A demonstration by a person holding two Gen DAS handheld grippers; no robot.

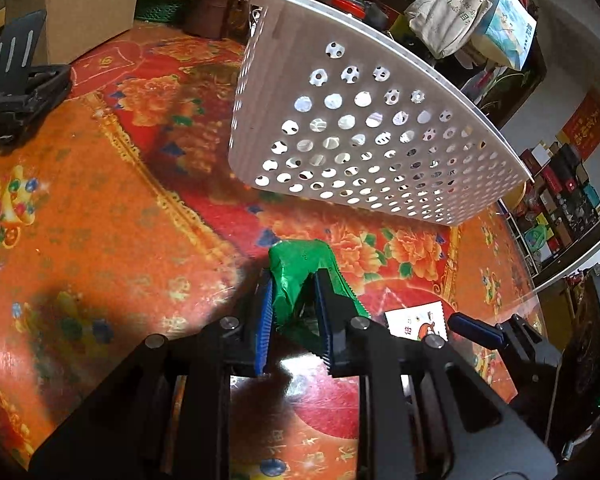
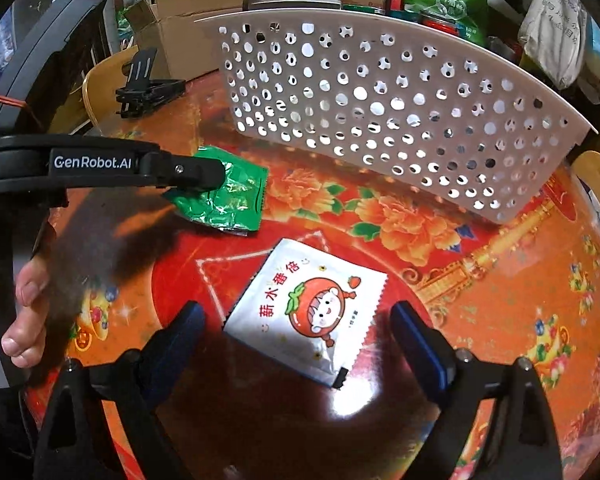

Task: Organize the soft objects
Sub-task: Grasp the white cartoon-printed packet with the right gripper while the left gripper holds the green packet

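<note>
"GenRobot.AI" stands on the left gripper [image 2: 204,184]; white packet [image 2: 306,312] reads "薪水番茄".

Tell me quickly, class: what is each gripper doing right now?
Left gripper: closed on the green packet.
Right gripper: open, fingers either side of the white packet lying on the table, not gripping it.

A crinkled green foil packet [image 1: 296,280] is pinched between the blue pads of the left hand-held gripper [image 1: 290,312], its serrated end sticking out past the fingertips. A flat white sachet [image 2: 306,310] printed with a red cartoon tomato figure and red characters lies face up on the counter [image 2: 480,300], between the wide-spread fingers of the right hand-held gripper [image 2: 300,336], untouched by either. Beyond both stands a white perforated basket [image 2: 380,100].
</note>
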